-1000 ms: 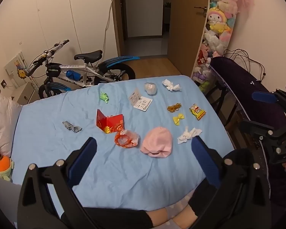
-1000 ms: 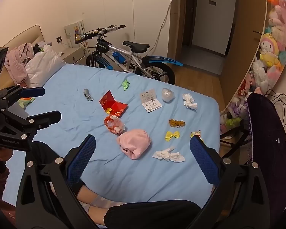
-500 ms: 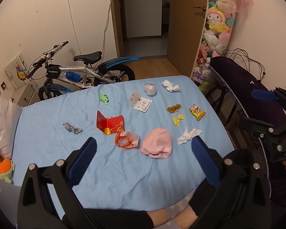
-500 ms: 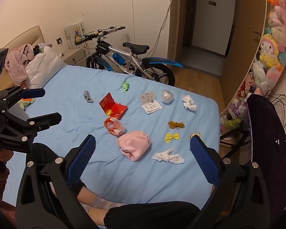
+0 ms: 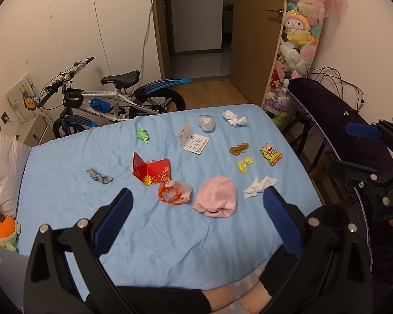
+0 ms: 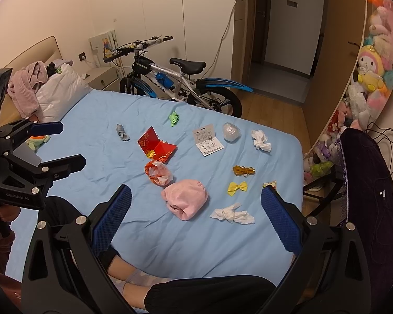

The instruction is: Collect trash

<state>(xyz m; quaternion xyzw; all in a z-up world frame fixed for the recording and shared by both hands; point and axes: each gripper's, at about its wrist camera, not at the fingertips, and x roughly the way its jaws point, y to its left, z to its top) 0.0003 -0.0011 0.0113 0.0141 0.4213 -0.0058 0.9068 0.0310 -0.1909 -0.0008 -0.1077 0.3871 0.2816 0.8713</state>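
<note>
Litter lies spread over a blue bed sheet [image 5: 157,235]: an orange crumpled wrapper [image 5: 174,192], white tissue wads [image 5: 259,183] [image 5: 234,117], a yellow snack packet [image 5: 270,153], a grey wad [image 5: 99,176], a green scrap [image 5: 143,135], a foil ball [image 5: 206,123], a paper leaflet [image 5: 192,142] and a red folded card [image 5: 150,170]. A pink cap [image 5: 216,196], a yellow bow [image 5: 245,164] and rubber bands [image 5: 239,148] lie among them. My left gripper [image 5: 196,204] hangs open above the near edge, holding nothing. My right gripper [image 6: 195,201] is open too, empty, over the pink cap [image 6: 184,198] and tissue [image 6: 232,214].
A bicycle [image 5: 112,102] stands beyond the bed's far side. Pillows [image 6: 57,91] and clothes lie at the head end. A shelf of plush toys [image 5: 298,39] and a dark purple chair [image 6: 364,183] stand to the right. A person's legs [image 6: 133,280] rest at the bed's near edge.
Both views have shifted only slightly; the items on the bed stay where they were and both grippers remain open.
</note>
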